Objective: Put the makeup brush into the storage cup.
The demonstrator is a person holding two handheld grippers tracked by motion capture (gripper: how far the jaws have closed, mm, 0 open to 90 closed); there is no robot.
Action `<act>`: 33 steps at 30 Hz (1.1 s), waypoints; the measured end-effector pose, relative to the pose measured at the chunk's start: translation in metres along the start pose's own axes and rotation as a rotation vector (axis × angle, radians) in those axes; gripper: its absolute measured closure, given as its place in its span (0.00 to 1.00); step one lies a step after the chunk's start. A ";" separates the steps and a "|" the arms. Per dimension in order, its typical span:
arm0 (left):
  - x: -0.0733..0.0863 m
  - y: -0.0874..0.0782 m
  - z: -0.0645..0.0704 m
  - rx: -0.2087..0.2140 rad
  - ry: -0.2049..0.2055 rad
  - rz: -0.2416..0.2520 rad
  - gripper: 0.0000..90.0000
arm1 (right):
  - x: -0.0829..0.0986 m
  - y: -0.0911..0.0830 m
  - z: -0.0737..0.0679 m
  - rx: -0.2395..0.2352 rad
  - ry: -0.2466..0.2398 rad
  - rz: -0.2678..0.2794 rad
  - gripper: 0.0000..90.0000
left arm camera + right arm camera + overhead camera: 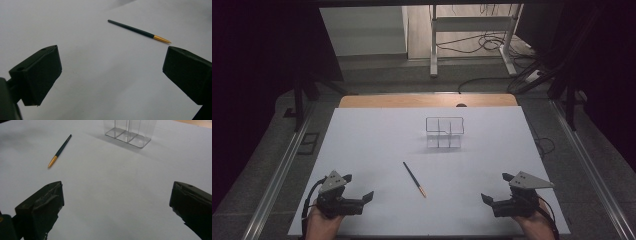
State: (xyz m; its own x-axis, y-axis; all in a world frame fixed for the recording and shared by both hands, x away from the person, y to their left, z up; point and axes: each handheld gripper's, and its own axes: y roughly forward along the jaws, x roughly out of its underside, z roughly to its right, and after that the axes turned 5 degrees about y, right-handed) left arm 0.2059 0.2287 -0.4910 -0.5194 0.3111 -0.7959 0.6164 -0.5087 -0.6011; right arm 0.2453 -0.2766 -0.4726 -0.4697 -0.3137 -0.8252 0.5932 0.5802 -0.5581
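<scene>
Pen [414, 179] midway between both tools

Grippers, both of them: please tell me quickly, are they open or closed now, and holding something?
Left gripper: open, holding nothing.
Right gripper: open, holding nothing.

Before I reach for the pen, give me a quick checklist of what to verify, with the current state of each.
1. Pen lies flat and free on the white table, nothing touching it: ok.
2. Left tongs open wide, holding nothing: ok.
3. Right tongs open wide, holding nothing: ok.
4. Path from either tongs to the pen is bare table: ok.
5. Clear organizer stands upright beyond the pen, its compartments look empty: ok.
6. Which end of the pen is the writing tip, gold end or dark end: cannot tell.
</scene>
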 end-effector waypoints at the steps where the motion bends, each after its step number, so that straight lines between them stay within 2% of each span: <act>1: 0.000 0.000 0.000 0.003 0.002 0.002 0.03 | 0.000 0.000 0.000 0.002 -0.001 -0.001 0.00; 5: 0.000 0.000 0.000 0.001 0.012 0.013 0.03 | 0.000 0.000 0.000 0.003 0.001 -0.001 0.00; 11: -0.002 -0.001 -0.002 0.009 -0.039 -0.005 0.05 | 0.000 0.002 -0.001 0.005 -0.010 -0.010 0.00; 14: -0.003 0.000 -0.003 0.003 -0.045 -0.019 0.05 | 0.000 0.002 -0.002 0.004 -0.013 -0.015 0.00; 24: -0.016 0.012 0.001 -0.011 -0.024 -0.065 0.03 | 0.001 0.006 -0.004 0.020 -0.020 -0.046 0.00; 29: -0.020 0.018 -0.001 0.020 -0.042 -0.091 0.01 | 0.001 0.008 -0.005 0.024 -0.022 -0.058 0.00; 33: -0.024 0.021 -0.001 0.012 -0.033 -0.114 0.02 | 0.001 0.008 -0.005 0.021 -0.025 -0.057 0.00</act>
State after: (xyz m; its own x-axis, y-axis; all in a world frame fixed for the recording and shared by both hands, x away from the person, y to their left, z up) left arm 0.2317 0.2112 -0.4840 -0.6048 0.3413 -0.7195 0.5453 -0.4810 -0.6865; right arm 0.2463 -0.2681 -0.4779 -0.4867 -0.3652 -0.7935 0.5795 0.5448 -0.6062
